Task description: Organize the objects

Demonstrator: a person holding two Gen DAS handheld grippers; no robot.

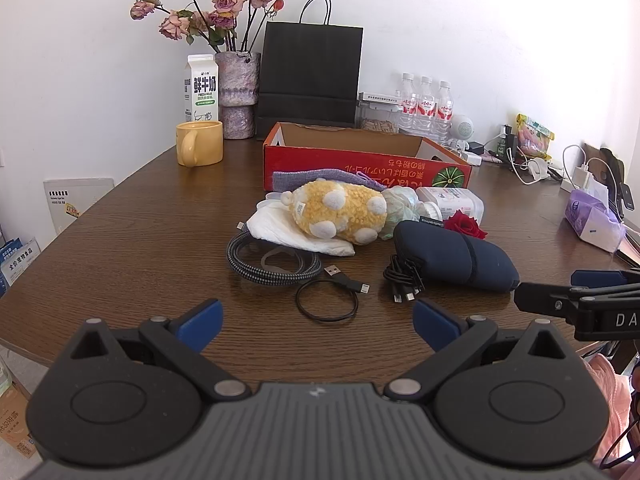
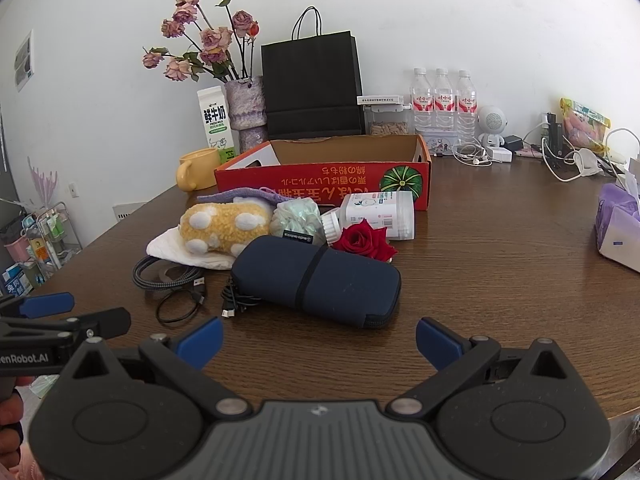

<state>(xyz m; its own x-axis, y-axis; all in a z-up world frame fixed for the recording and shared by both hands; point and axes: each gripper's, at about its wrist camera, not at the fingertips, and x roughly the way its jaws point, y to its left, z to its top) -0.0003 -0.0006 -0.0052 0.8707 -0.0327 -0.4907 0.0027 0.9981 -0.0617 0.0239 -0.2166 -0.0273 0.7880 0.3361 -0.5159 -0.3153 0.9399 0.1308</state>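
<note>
We see a dark wooden table (image 1: 120, 240) against a white wall (image 1: 460, 20), clutter heaped before the red cardboard box (image 1: 360, 160): plush toy (image 1: 340, 212), navy pouch (image 2: 320, 280), cables half-hidden. Left gripper (image 1: 318, 320) and right gripper (image 2: 320, 340) hover wide apart, empty.

Left gripper (image 1: 318, 320), right gripper (image 2: 319, 338) — black linkage frames, blue fingertip pads (image 2: 202, 340), silver pivot pins, ribbed grey housing.

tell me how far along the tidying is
Nothing looks done: the red box appears empty. Nothing is in hand; the left gripper and right gripper have open jaws. Left: the plush, pouch, cables, rose and bottle lie on the table.
</note>
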